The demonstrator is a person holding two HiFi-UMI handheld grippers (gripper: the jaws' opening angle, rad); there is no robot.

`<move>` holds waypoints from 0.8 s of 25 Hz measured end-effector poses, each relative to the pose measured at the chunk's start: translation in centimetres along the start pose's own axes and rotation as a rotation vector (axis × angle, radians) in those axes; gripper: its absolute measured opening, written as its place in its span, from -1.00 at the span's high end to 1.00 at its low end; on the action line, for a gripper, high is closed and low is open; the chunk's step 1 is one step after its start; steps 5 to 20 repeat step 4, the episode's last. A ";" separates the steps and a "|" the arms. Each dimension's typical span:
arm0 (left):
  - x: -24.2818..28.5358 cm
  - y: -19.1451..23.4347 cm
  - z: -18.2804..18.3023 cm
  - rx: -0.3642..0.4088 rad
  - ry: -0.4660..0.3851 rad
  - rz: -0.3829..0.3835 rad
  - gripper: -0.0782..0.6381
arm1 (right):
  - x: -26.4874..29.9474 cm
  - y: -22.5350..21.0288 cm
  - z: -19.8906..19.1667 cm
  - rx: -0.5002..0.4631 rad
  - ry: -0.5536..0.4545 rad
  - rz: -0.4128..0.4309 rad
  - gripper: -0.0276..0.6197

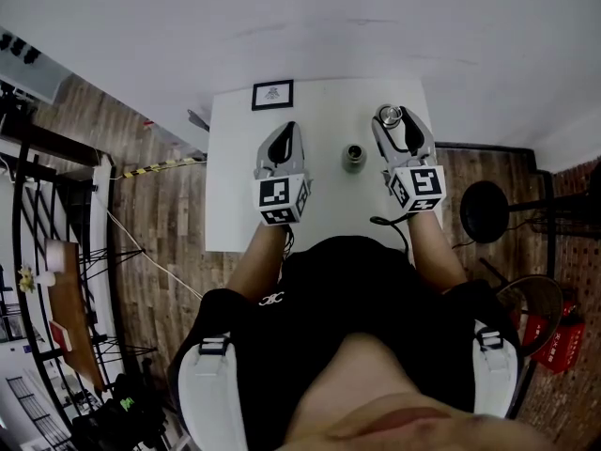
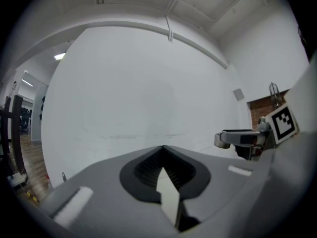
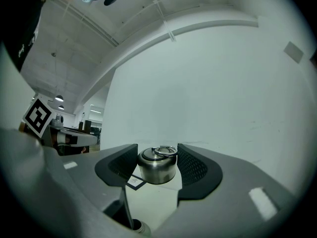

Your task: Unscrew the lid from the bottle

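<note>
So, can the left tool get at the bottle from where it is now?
Probably yes. The bottle stands on the table just right of the left tool, nothing between them; the right tool, shut on the lid, sits beyond it. The left tool's jaws are shut, so open them first.

Your grey right gripper [image 1: 392, 122] holds the round steel lid [image 1: 389, 114] near the white table's [image 1: 319, 219] far right corner, beside the small steel bottle [image 1: 354, 156].

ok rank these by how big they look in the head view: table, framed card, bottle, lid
1. table
2. framed card
3. bottle and lid: they look about alike, so no ranking between them
</note>
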State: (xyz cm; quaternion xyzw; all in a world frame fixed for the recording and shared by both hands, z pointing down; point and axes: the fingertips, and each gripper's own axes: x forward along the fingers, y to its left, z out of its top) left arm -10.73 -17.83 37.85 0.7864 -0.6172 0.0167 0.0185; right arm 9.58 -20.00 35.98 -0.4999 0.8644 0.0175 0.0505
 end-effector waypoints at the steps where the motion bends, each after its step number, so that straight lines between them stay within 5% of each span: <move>1: 0.1 0.0 0.0 0.003 0.000 -0.001 0.63 | 0.0 0.1 0.0 -0.003 0.000 0.005 0.13; 20: 0.3 -0.2 0.1 0.007 -0.002 -0.006 0.63 | 0.2 0.4 -0.1 -0.011 -0.003 0.022 0.13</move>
